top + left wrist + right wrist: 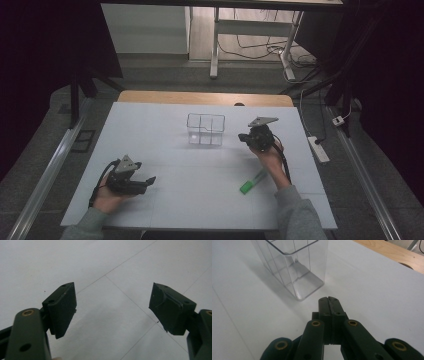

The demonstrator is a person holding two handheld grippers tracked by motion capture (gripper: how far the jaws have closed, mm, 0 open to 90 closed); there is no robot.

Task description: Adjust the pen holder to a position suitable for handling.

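Observation:
A clear plastic organiser box [205, 129] with several compartments stands upright near the middle of the white table; in the right gripper view the box [294, 267] is empty, just ahead and left of the jaws. My right gripper [243, 137] is shut with nothing between its jaws [329, 300], just right of the box. A green marker [252, 182] lies on the table near the right forearm. My left gripper [150, 180] rests at the front left, its jaws wide open [112, 307] over bare table.
The white board [165, 165] covers a wooden table whose far edge [205, 98] shows behind it. A power strip [318, 148] and cables lie on the floor at the right. A metal rail [47, 172] runs along the left side.

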